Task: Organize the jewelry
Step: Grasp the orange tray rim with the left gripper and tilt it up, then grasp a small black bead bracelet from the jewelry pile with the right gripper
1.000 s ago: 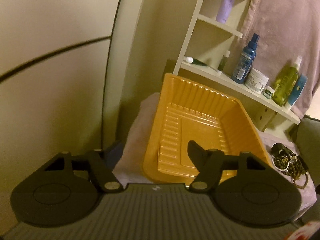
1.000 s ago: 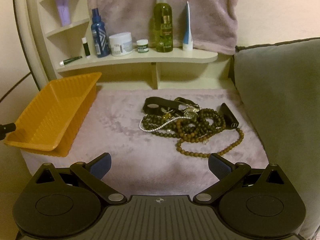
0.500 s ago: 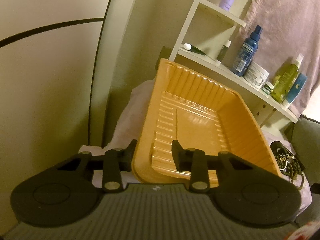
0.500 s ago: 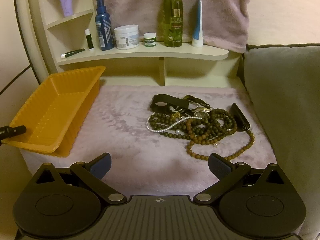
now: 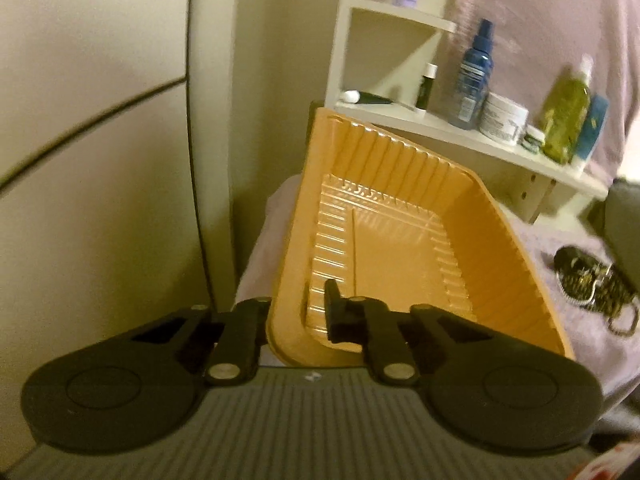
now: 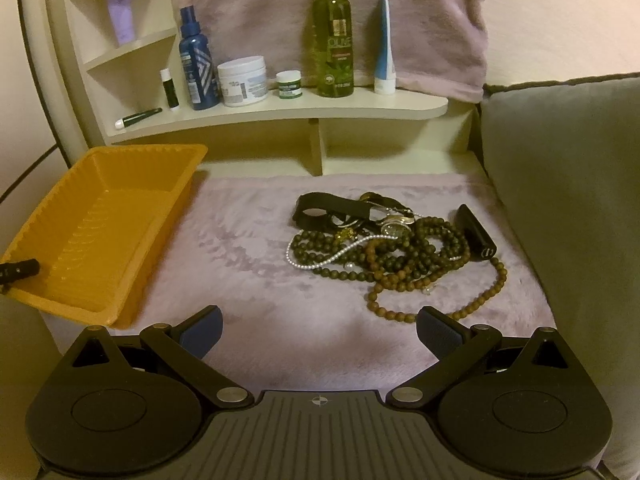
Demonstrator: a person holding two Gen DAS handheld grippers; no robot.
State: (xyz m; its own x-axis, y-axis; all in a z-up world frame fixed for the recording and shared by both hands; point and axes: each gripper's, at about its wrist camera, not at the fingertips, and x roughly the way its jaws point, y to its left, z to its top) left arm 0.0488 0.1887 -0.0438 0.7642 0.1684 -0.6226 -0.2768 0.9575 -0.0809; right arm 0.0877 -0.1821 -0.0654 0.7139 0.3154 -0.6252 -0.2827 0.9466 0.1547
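The left gripper [image 5: 298,316] has its two black fingers pinched onto the near rim of the ribbed orange plastic tray [image 5: 400,216], one finger inside the wall and one outside. The jaws have just been closing, and now the thin wall is clamped between them. The tray looks tipped, its near corner overhanging the edge of the mauve plush cloth [image 6: 248,264] that covers the surface. The grip probably serves to drag the tray nearer the jewelry or to steady it as a container for it.

The tray is empty. The task's own items lie on the cloth to the tray's right, well apart from it: a tangled heap of dark green and brown wooden bead strands [image 6: 404,264] with a thin white pearl string [image 6: 320,262] running through it, a black strap [image 6: 332,208] at the heap's far side and a small black stick-shaped case [image 6: 478,236] at its right edge. Nothing has gone into the tray yet, so the sorting appears barely begun.

The right gripper [image 6: 318,330] hovers over bare cloth on the near side of the heap, its blue-padded fingers spread wide and holding nothing, seemingly waiting until the tray is settled.

Beyond the tray, a cream corner shelf [image 6: 280,114] carries bottles and jars, clear of the work.
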